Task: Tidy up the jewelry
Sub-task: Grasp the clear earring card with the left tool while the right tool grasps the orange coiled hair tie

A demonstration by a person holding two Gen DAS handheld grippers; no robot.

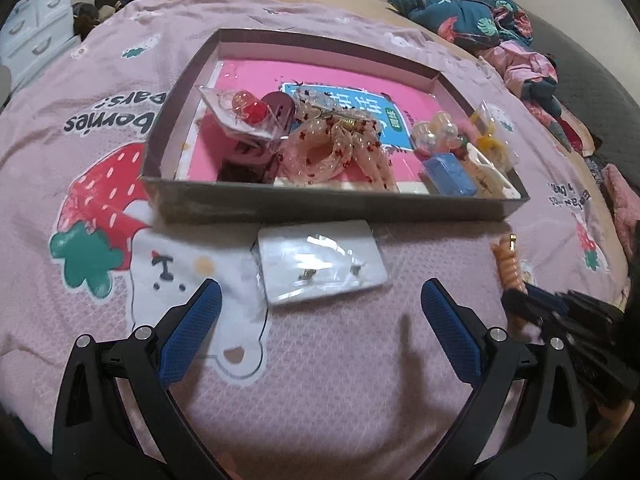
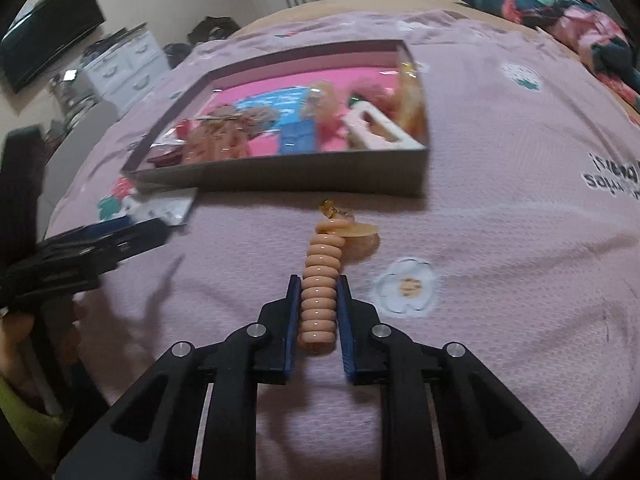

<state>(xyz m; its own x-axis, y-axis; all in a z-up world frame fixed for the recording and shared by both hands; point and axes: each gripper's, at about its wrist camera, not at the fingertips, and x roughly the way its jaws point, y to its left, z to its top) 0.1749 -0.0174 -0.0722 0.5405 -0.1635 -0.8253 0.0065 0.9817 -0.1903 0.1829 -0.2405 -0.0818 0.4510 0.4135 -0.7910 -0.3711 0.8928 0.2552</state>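
A grey shallow box (image 1: 336, 206) with a pink lining lies on the bed and holds several hair ties, clips and packets; it also shows in the right wrist view (image 2: 304, 178). A white card with earrings in a clear sleeve (image 1: 322, 266) lies on the sheet in front of the box. My left gripper (image 1: 320, 304) is open just short of the card. My right gripper (image 2: 319, 284) is shut on a peach spiral hair tie (image 2: 322, 280), held a little before the box's near wall; the hair tie also shows in the left wrist view (image 1: 509, 266).
The pink printed bedsheet (image 1: 320, 380) covers the bed. A crumpled dark floral quilt (image 1: 472, 12) lies at the far right. White drawers (image 1: 36, 32) stand at the far left. The earring card's corner (image 2: 168, 208) shows beside my left gripper (image 2: 100, 246).
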